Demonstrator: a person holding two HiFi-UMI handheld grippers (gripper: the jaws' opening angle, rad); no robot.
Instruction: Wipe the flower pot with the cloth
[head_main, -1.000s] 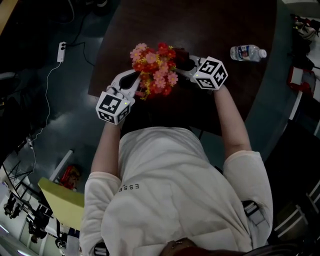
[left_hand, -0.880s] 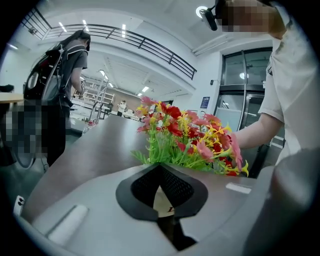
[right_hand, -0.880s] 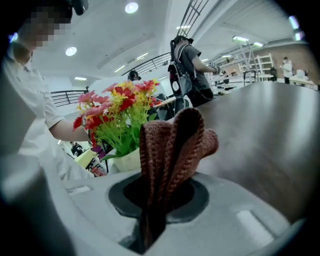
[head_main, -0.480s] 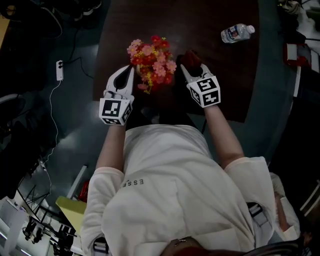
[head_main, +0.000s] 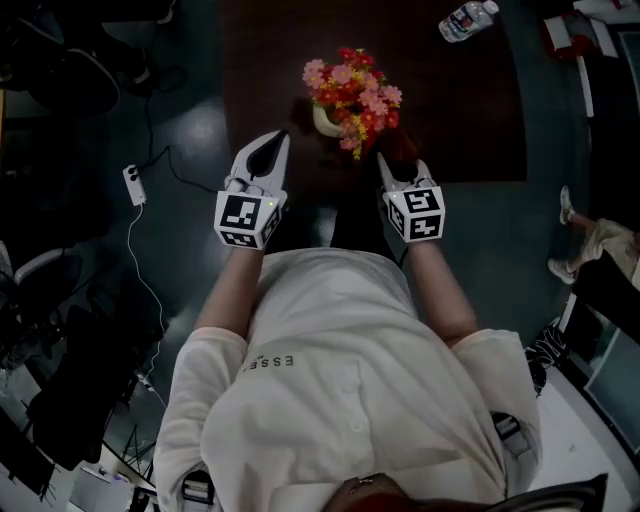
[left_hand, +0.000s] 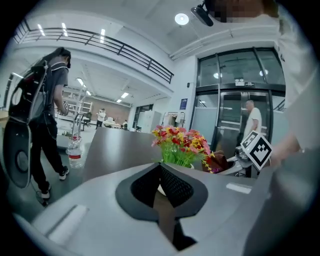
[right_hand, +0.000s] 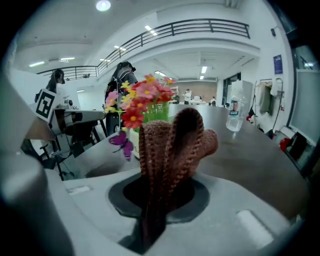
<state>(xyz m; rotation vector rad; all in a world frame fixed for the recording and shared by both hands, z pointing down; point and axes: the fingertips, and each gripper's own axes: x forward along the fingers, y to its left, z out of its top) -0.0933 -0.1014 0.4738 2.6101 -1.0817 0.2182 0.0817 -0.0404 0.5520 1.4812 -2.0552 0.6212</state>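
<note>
Left gripper (head_main: 278, 140): jaws together, nothing between them. Cream flower pot (head_main: 323, 121) with pink, red and yellow flowers: upright on the dark brown table (head_main: 450, 110), near its front edge, ahead of both grippers. Right gripper (head_main: 388, 162): jaws clamped on the reddish-brown knitted cloth (right_hand: 172, 142), just beside the pot

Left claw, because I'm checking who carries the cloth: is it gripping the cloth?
No, the left claw is shut with nothing between its jaws; the brown cloth sits clamped in the right claw.
</note>
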